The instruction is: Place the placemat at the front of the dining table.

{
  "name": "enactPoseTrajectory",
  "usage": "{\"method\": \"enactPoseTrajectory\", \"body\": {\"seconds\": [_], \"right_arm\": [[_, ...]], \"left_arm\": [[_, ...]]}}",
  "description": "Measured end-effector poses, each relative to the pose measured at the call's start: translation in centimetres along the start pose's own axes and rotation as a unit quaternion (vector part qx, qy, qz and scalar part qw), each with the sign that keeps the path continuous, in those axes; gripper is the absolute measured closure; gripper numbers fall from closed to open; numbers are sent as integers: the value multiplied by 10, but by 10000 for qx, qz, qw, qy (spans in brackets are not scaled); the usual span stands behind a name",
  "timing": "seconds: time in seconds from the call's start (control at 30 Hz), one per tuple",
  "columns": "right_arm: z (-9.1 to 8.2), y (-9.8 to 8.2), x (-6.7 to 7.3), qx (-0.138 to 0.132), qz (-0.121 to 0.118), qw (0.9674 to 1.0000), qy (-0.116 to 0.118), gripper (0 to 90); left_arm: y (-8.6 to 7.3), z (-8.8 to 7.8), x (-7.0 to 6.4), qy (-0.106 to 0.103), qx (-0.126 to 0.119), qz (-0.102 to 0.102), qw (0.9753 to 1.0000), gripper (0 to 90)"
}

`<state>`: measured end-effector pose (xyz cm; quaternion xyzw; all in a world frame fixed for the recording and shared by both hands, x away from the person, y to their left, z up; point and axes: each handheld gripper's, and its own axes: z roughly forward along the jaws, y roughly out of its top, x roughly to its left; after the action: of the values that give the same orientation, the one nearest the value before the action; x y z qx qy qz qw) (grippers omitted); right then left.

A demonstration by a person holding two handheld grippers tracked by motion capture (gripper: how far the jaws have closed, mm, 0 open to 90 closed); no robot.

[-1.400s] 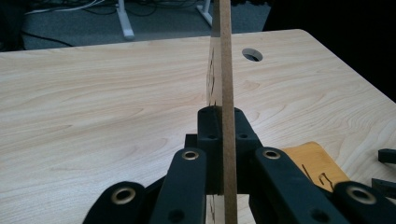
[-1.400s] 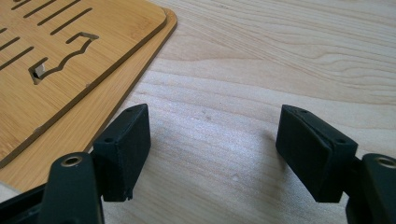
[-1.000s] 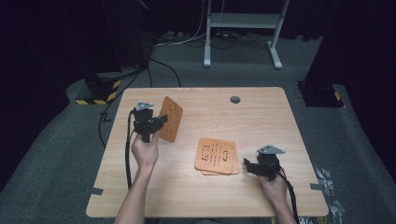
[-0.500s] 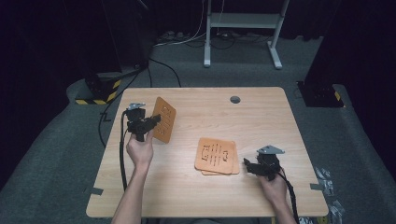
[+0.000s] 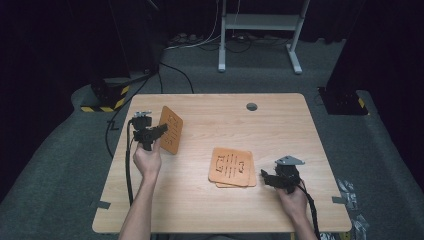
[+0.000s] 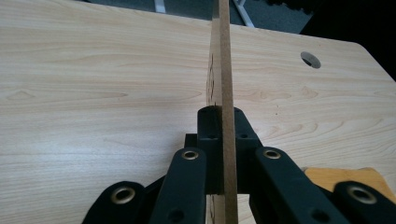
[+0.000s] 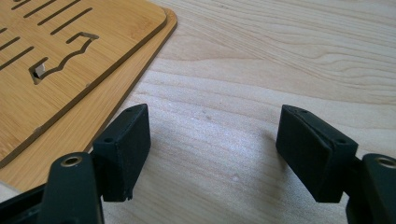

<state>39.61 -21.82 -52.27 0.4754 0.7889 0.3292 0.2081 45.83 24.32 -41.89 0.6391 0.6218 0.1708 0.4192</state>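
Standing edge-on between clamped jaws: wooden panel (image 6: pixel 225 70)

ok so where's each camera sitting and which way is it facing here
High view: fixed above the person's side, looking forward and down on the table; both forearms, the left gripper clamping an upright wooden panel, and the right gripper.
Left gripper view: rides the left gripper, looking along its jaws, shut on the panel's edge, across the table to the cable hole.
Right gripper view: rides the right gripper, jaws open over bare table beside the stacked panels.
Shared: high and right gripper views both show the stack.
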Motion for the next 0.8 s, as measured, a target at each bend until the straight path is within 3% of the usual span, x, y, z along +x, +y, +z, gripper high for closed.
{"method": "enactPoseTrajectory", "body": {"seconds": [0.07, 0.13, 0.17, 0.6, 0.8], "right_arm": [[0, 0, 0, 0, 0, 10000, 0, 261], [0, 0, 0, -2, -3, 10000, -1, 261], [0, 0, 0, -2, -3, 10000, -1, 261], [0, 0, 0, -8, -17, 10000, -9, 261], [0, 0, 0, 0, 3, 10000, -6, 261]], "left_arm": [[0, 6, -1, -129, -22, -205, 9997, 858], [1, 7, -2, -120, -21, -229, 9997, 858], [1, 9, -1, -103, -12, -159, 9998, 858], [0, 22, 0, -121, 87, -257, 9996, 857], [-1, 27, 6, 41, 144, -203, 9997, 843]]}}
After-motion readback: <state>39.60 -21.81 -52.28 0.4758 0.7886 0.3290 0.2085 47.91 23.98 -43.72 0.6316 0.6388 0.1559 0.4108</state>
